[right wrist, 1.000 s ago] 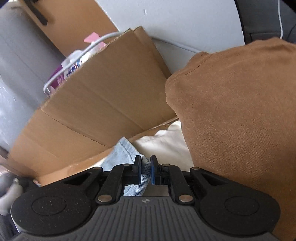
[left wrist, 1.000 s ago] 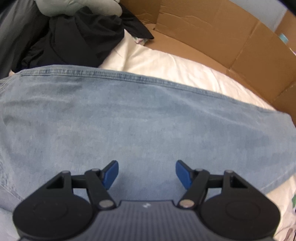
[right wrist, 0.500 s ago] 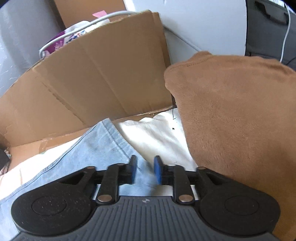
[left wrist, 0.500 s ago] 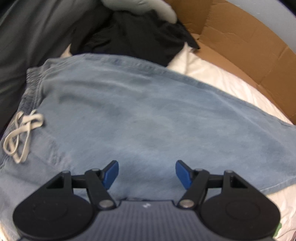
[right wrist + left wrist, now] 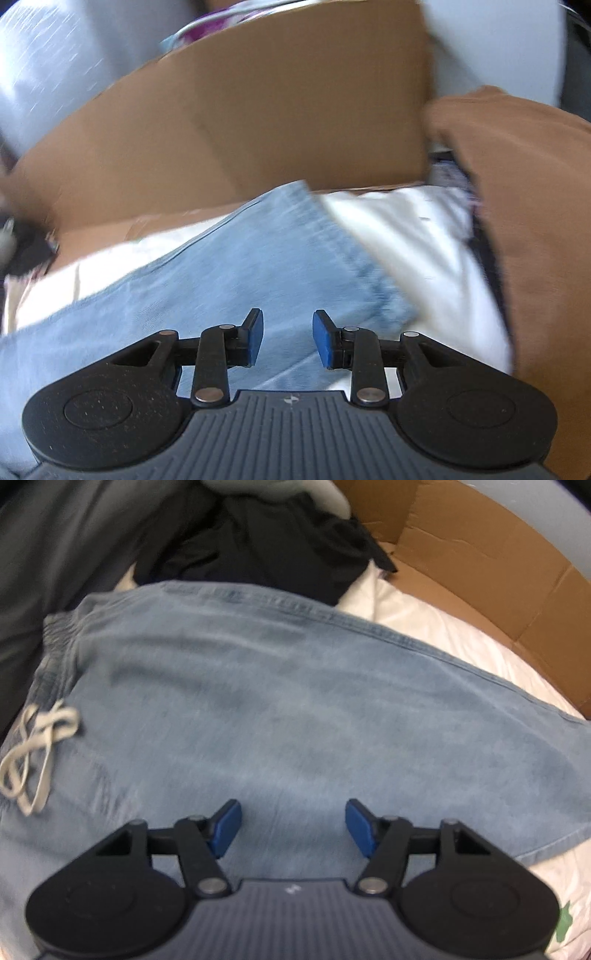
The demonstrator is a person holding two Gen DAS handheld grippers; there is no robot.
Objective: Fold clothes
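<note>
Left gripper (image 5: 291, 825) jaws wide apart, empty, over denim shorts (image 5: 295, 716). Shorts lie flat on white bedding (image 5: 436, 624); drawstring (image 5: 33, 753) at left by waistband. Black garment (image 5: 280, 542) beyond far edge, cardboard (image 5: 491, 579) at right.

Right gripper (image 5: 287, 341) jaws apart, nothing between, above shorts' leg end (image 5: 266, 266). Hem lies on white bedding (image 5: 417, 251). Brown garment (image 5: 535, 206) at right, cardboard (image 5: 258, 125) behind. View motion-blurred.

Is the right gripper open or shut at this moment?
Open. In the right wrist view the right gripper shows a clear gap between its blue pads, with the denim garment visible through it, not pinched.
</note>
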